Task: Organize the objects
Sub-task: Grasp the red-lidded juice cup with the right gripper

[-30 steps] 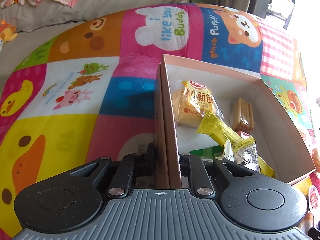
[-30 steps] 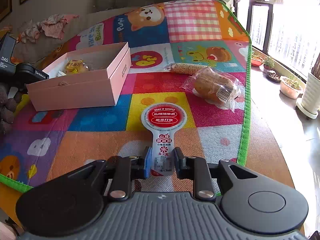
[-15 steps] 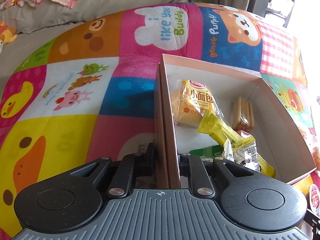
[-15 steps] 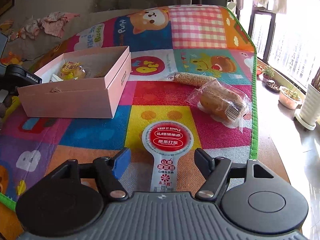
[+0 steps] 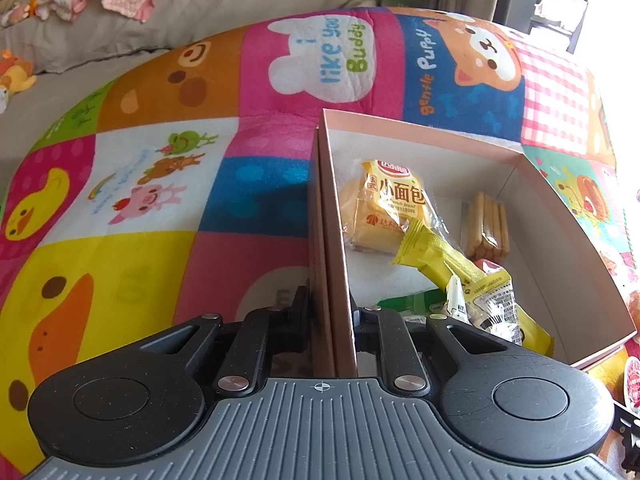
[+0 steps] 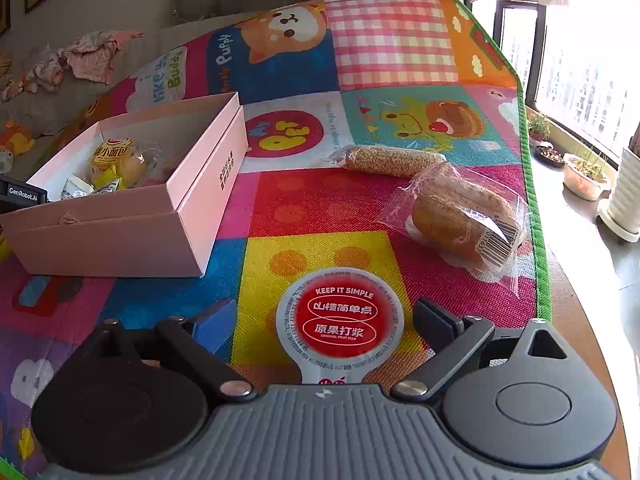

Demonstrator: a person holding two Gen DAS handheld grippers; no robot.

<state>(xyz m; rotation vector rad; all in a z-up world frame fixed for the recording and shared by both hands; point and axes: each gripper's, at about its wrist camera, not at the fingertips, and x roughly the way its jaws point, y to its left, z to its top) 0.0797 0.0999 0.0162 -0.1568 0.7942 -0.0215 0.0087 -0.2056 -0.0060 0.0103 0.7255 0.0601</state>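
Right wrist view: my right gripper [image 6: 324,320] stands spread around the red-lidded snack [image 6: 340,320], ungripped. My left gripper [image 5: 332,316] pinches the pink box [image 5: 334,240] wall. Next I must close and carry it boxward.

Left tool [image 5: 332,320] is clamped tight; right tool [image 6: 324,320] is spread wide.

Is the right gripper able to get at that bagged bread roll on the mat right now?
Probably yes: the right gripper is open, the bagged bread roll lies ahead-right on bare mat, nothing between.
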